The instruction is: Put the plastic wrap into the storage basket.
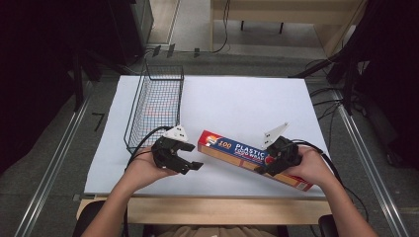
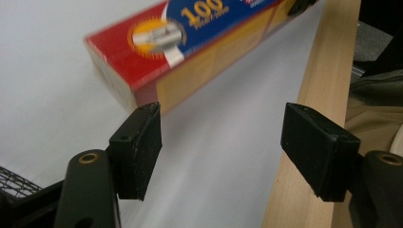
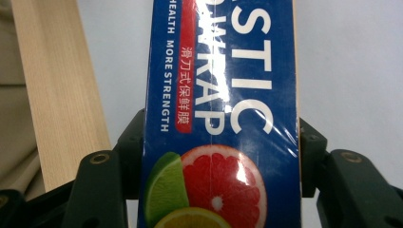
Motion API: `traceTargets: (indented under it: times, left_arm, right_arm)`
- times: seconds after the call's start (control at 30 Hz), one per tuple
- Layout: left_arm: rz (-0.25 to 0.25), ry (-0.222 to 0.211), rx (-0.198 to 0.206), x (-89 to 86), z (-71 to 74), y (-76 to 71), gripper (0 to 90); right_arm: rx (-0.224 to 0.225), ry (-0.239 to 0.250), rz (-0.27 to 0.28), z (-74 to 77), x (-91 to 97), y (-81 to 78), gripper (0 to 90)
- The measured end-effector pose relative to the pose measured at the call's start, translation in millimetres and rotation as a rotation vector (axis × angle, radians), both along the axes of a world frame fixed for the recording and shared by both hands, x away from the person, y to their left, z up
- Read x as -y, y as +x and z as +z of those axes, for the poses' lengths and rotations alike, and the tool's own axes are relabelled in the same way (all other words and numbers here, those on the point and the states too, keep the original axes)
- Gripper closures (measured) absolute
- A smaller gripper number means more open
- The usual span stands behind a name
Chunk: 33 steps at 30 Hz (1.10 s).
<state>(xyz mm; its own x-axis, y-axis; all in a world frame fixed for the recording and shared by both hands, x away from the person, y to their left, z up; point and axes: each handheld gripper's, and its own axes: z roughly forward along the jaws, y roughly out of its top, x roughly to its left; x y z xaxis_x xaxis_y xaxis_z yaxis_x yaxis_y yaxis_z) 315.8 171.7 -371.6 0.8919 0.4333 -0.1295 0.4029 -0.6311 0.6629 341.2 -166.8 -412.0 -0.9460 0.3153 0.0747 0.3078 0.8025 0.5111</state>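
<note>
You are working on a white sheet (image 1: pixel 237 98) that covers the table (image 1: pixel 207 210), whose pale wood edge shows along your side. Around it the floor is grey, with a metal rail (image 1: pixel 54 163) running down the left and another down the right, dark gear in both far corners, and black cables trailing at the right (the far end of the room holds a pale wooden bench).

Counting from the left: one wire basket (image 1: pixel 155 106), one box (image 1: pixel 252 158), two grippers, two hands.

The basket stands at the sheet's far left, long side running away from you; its near end is just beside your left gripper (image 1: pixel 190 157).

That left gripper hangs over the sheet near the front edge, its jaws apart with nothing between them. In the left gripper view the pads (image 2: pixel 138 152) stand wide, the box's red end lies beyond them, near the left pad, and whether it touches is not clear.

The box is long and narrow, red at its left end and blue along the top with "PLASTIC" in white (a grapefruit and lime picture sits near the middle). It lies slanted across the sheet's front centre, the left end farther from you, the right end toward the front right corner.

Your right gripper (image 1: pixel 269 165) is clamped across the box's width partway toward its right end; in the right gripper view both jaws press its long sides.
</note>
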Motion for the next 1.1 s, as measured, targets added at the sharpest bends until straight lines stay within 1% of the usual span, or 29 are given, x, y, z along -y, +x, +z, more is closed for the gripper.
traceTargets:
  times: [0.07, 0.1, 0.13, 0.17, 0.2, 0.23, 0.27, 0.3, 0.33, 0.4, 0.43, 0.47, 0.5, 0.57, 0.6, 0.63, 0.67, 0.7, 0.77, 0.8, 0.83, 0.87, 0.9, 0.93, 0.97, 1.0, 1.03, 1.07, 1.1]
  left_arm:
    - [-0.016, -0.001, 0.01, 3.1, 3.9, -2.0, 28.0]
    - [-0.022, 0.003, 0.007, 4.2, 5.1, -2.2, 27.2]
    - [-0.018, 0.004, -0.004, 6.1, 6.4, -2.6, 27.0]
    - [-0.014, 0.008, -0.015, 8.0, 7.4, -2.8, 26.6]
    - [-0.029, 0.016, -0.015, 9.4, 8.0, -3.1, 26.0]
    - [-0.057, 0.025, -0.004, 11.5, 8.2, -4.9, 24.9]
    - [-0.074, 0.035, 0.009, 12.6, 8.3, -6.0, 23.4]
    - [-0.085, 0.05, 0.032, 14.4, 8.4, -7.7, 22.5]
    - [-0.096, 0.073, 0.051, 16.5, 8.4, -9.5, 22.2]
    - [-0.109, 0.1, 0.06, 19.4, 8.4, -11.0, 22.1]
    - [-0.114, 0.103, 0.062, 20.4, 8.3, -11.4, 22.1]
    - [-0.123, 0.102, 0.061, 21.5, 7.9, -11.5, 22.1]
    - [-0.128, 0.096, 0.061, 23.1, 7.1, -11.7, 22.1]
    - [-0.149, 0.106, 0.062, 26.0, 5.5, -12.0, 22.1]
    - [-0.162, 0.11, 0.064, 27.8, 3.9, -12.2, 22.1]
    - [-0.17, 0.115, 0.062, 29.7, 2.3, -12.9, 22.1]
    - [-0.181, 0.125, 0.062, 31.8, 0.9, -13.2, 22.1]
    - [-0.189, 0.13, 0.062, 34.0, -0.8, -13.8, 22.1]
    - [-0.206, 0.15, 0.067, 38.4, -3.3, -14.9, 22.1]
    - [-0.214, 0.158, 0.07, 41.2, -4.7, -15.4, 22.1]
    - [-0.22, 0.163, 0.067, 42.8, -5.1, -15.7, 22.1]
    - [-0.228, 0.167, 0.067, 45.1, -5.5, -16.1, 22.1]
    - [-0.232, 0.168, 0.06, 47.4, -6.1, -16.8, 22.2]
    - [-0.234, 0.181, 0.047, 50.3, -6.5, -17.3, 22.8]
    - [-0.236, 0.188, 0.041, 52.4, -7.4, -17.5, 22.9]
    - [-0.238, 0.2, 0.04, 54.7, -8.2, -18.2, 22.9]
    - [-0.252, 0.215, 0.065, 57.0, -8.4, -18.8, 22.9]
    - [-0.256, 0.215, 0.067, 58.4, -8.6, -19.1, 22.9]
    - [-0.262, 0.211, 0.066, 60.4, -8.8, -19.4, 22.9]
  right_arm:
    - [0.01, 0.005, 0.032, -0.4, -2.6, -2.7, 41.4]
    - [0.003, 0.008, 0.05, -0.5, -4.5, -4.6, 41.4]
    - [0.003, 0.007, 0.06, -0.3, -6.1, -5.9, 41.4]
    - [0.019, 0.0, 0.074, 0.2, -8.4, -8.1, 41.4]
    - [0.02, -0.001, 0.089, 0.6, -11.2, -9.6, 41.4]
    - [0.031, -0.004, 0.098, 1.1, -13.8, -11.0, 41.4]
    - [0.03, -0.008, 0.119, 1.7, -17.2, -12.7, 41.4]
    - [0.038, -0.01, 0.127, 1.8, -19.4, -14.1, 41.4]
    - [0.031, -0.015, 0.14, 2.2, -22.3, -16.4, 41.4]
    - [0.033, -0.036, 0.163, 2.7, -28.5, -20.4, 41.4]
    - [0.044, -0.043, 0.175, 1.8, -32.0, -22.5, 41.4]
    - [0.047, -0.047, 0.183, 1.1, -34.1, -23.8, 41.4]
    - [0.038, -0.057, 0.191, 0.8, -36.7, -25.1, 41.4]
    - [0.042, -0.063, 0.216, -0.2, -41.7, -26.6, 41.4]
    - [0.035, -0.07, 0.213, 0.1, -44.0, -29.0, 41.4]
    - [0.046, -0.066, 0.226, 0.5, -46.4, -28.8, 41.4]
    - [0.03, -0.064, 0.23, 1.2, -48.2, -30.0, 41.4]
    - [0.045, -0.055, 0.242, 1.5, -49.8, -29.9, 41.4]
    - [0.043, -0.061, 0.244, 3.7, -53.2, -31.8, 41.4]
    - [0.055, -0.059, 0.251, 4.4, -55.1, -31.4, 41.4]
    - [0.05, -0.06, 0.255, 5.0, -57.0, -32.6, 41.4]
    - [0.06, -0.055, 0.261, 5.3, -58.1, -31.9, 41.4]
    - [0.047, -0.059, 0.258, 6.1, -59.6, -32.9, 41.4]
    - [0.063, -0.05, 0.266, 6.3, -61.0, -32.5, 41.4]
    - [0.064, -0.05, 0.271, 7.3, -62.5, -33.1, 41.4]
    - [0.055, -0.048, 0.271, 7.5, -63.5, -34.5, 41.3]
    - [0.065, -0.045, 0.284, 8.2, -64.8, -33.3, 41.4]
    - [0.056, -0.048, 0.283, 9.2, -66.5, -35.2, 41.3]
    - [0.058, -0.048, 0.287, 9.6, -67.6, -35.4, 41.3]
